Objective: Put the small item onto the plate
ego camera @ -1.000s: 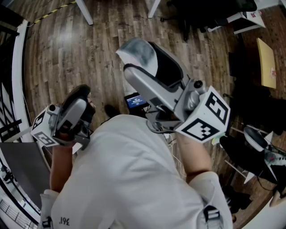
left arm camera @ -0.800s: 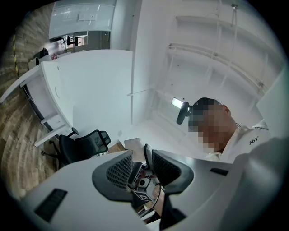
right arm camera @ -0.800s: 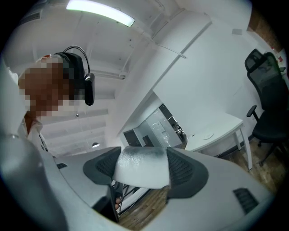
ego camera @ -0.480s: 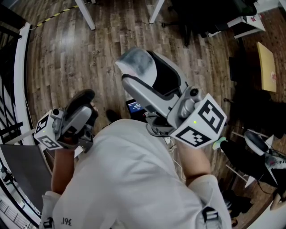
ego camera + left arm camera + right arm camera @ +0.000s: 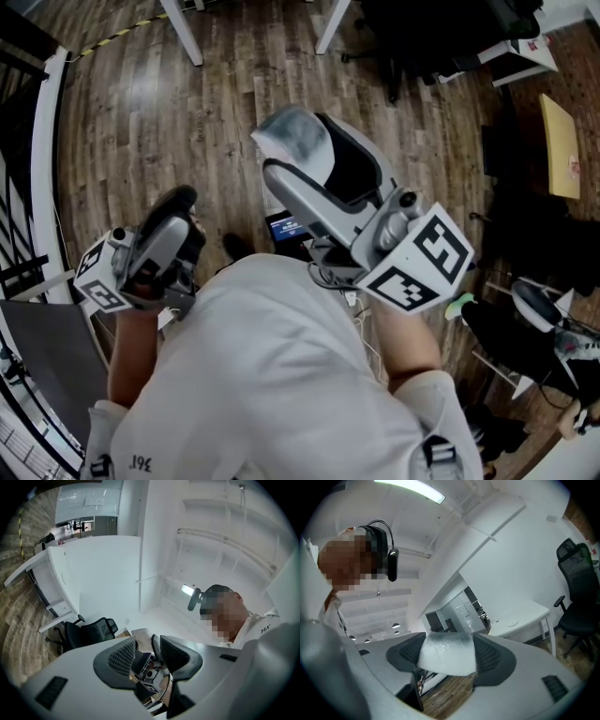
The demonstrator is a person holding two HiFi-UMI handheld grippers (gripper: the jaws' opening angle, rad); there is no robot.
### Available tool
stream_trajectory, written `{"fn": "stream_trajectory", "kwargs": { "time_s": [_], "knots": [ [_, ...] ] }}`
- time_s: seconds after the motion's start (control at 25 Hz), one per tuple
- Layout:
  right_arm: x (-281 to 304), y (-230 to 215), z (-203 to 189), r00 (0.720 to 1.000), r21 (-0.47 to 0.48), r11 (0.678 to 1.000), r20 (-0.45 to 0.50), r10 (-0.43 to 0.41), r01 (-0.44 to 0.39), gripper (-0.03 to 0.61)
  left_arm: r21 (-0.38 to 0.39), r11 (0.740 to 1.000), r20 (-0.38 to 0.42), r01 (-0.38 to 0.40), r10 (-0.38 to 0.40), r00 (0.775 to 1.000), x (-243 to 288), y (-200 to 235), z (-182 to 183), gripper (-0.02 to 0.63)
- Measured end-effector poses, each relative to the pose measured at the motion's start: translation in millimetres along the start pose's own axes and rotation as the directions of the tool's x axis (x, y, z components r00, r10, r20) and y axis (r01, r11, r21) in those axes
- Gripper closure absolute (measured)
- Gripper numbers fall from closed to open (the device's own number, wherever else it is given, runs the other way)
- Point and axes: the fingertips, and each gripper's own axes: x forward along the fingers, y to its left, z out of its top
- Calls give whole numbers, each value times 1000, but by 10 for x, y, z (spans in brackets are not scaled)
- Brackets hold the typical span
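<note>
My right gripper (image 5: 447, 658) is shut on a small white item (image 5: 446, 654) with a grey-smudged edge, which fills the gap between the dark ribbed pads (image 5: 490, 656). In the head view that gripper (image 5: 298, 142) is raised above the floor in front of the person's chest, the white item (image 5: 286, 131) at its tip. My left gripper (image 5: 143, 654) stands open with nothing between its jaws; through the gap I see only the other gripper's marker cube. In the head view the left gripper (image 5: 178, 208) is at the left, beside the person's arm. No plate shows in any view.
Below is a wooden floor with white table legs (image 5: 183, 28), black office chairs (image 5: 422, 37) and a small lit screen (image 5: 284, 227). The left gripper view shows a white desk (image 5: 47, 569) and a black chair (image 5: 89, 632); the right gripper view a white table (image 5: 520, 618).
Both grippers have drifted slightly down in the head view. The right gripper's hold on the white item is unchanged.
</note>
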Motion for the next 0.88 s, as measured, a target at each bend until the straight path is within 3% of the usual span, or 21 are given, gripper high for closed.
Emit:
{"fn": "stream_trajectory", "kwargs": {
  "time_s": [0.88],
  "knots": [
    [-118,-162,49,1000,-16,1000,-25,-12,12,268,36,999,35,-35,34,999,67,47,24,466]
  ]
}}
